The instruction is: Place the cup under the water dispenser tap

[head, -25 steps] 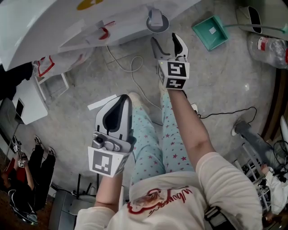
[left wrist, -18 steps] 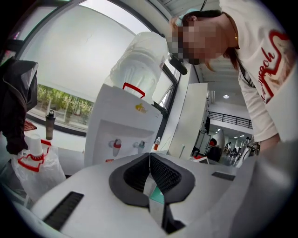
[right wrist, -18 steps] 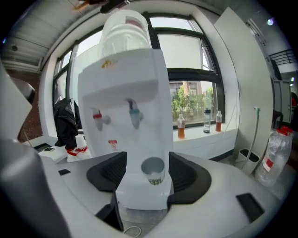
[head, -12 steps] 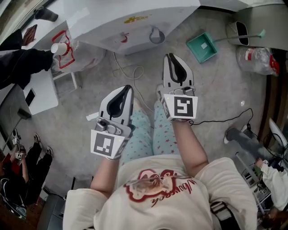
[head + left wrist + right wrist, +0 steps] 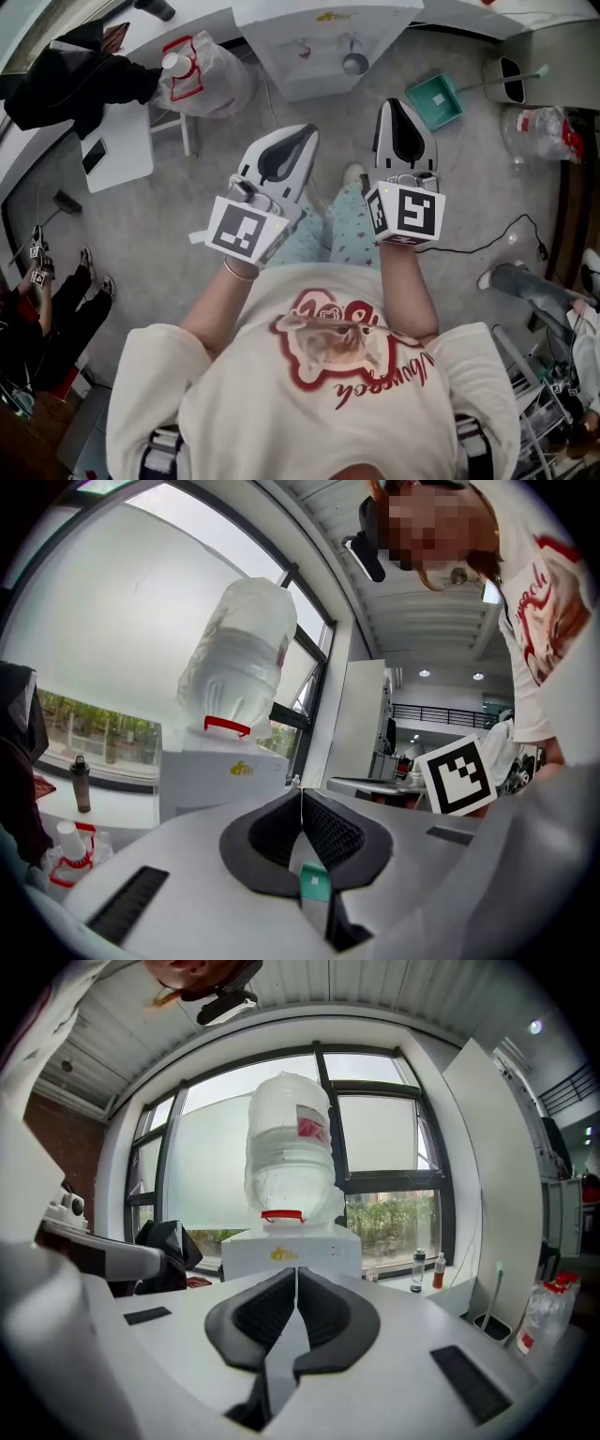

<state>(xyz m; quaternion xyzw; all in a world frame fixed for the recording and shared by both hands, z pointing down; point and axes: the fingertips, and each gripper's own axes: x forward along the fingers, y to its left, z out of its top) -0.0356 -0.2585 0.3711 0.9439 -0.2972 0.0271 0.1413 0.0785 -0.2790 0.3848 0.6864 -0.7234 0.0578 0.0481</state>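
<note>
Okay, head view, left to right.

- Plastic bag (image 5: 214,86) with a stack of spare cups (image 5: 173,64) sits far left, at 10 o'clock from the person. Not in play.
- Left gripper (image 5: 302,136): jaws closed pad to pad, nothing in them. It is held up in front of the chest and points toward 1 o'clock.
- Water dispenser (image 5: 281,37) stands dead ahead at 12, with the bottle on top.
- Cup (image 5: 354,64) sits at the dispenser's front, directly below what looks like a tap. From above it shows as a round rim, so I judge it upright, long axis vertical.
- Right gripper (image 5: 396,105): jaws have just closed with nothing between them. In its own view the pads meet along the centre line.
- Teal dustpan (image 5: 434,98) lies on the floor at 2 o'clock from the right gripper. Irrelevant.

Key relation: the cup lies at 11 o'clock from the right jaws and 1 o'clock from the left. It is ahead of and well below both, and the right gripper is nearer. Neither gripper view shows the cup, because the gripper bodies hide the dispenser's lower front.

My read is that the placement looks done and both grippers are clear of it. If the cup needs a nudge, that falls to the right gripper: open, drop down, come in from the front with a jaw either side of the wall. I can't confirm from here that the cup is centred under the spout.
</note>
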